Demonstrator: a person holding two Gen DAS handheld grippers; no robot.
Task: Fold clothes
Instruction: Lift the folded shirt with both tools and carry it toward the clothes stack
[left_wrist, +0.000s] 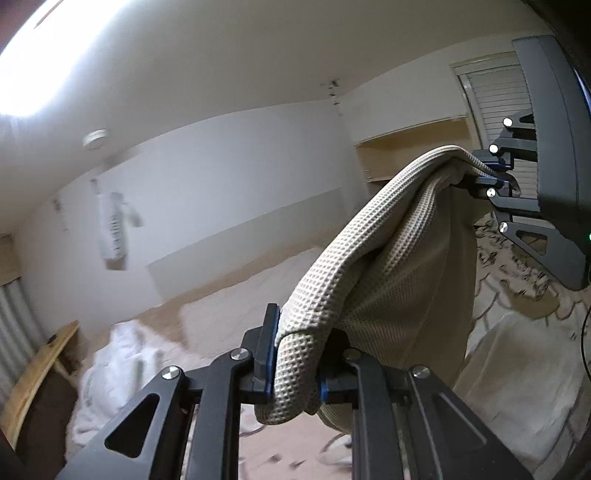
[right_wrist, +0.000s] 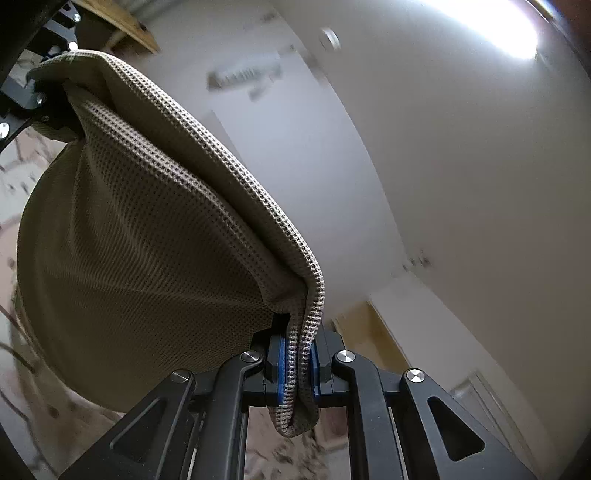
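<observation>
A beige waffle-knit garment (left_wrist: 388, 251) hangs in the air, stretched between both grippers. My left gripper (left_wrist: 295, 365) is shut on one end of its edge. My right gripper (right_wrist: 297, 369) is shut on the other end; it shows in the left wrist view (left_wrist: 491, 177) at the upper right, clamping the cloth. In the right wrist view the garment (right_wrist: 147, 240) sags as a pouch toward the left gripper (right_wrist: 48, 92) at the upper left. Both views tilt up toward the walls and ceiling.
A bed with a patterned beige cover (left_wrist: 517, 295) lies below. A white crumpled garment (left_wrist: 110, 362) lies on it at the left. A wooden shelf (left_wrist: 33, 373) is at far left, a shuttered window (left_wrist: 495, 107) at upper right.
</observation>
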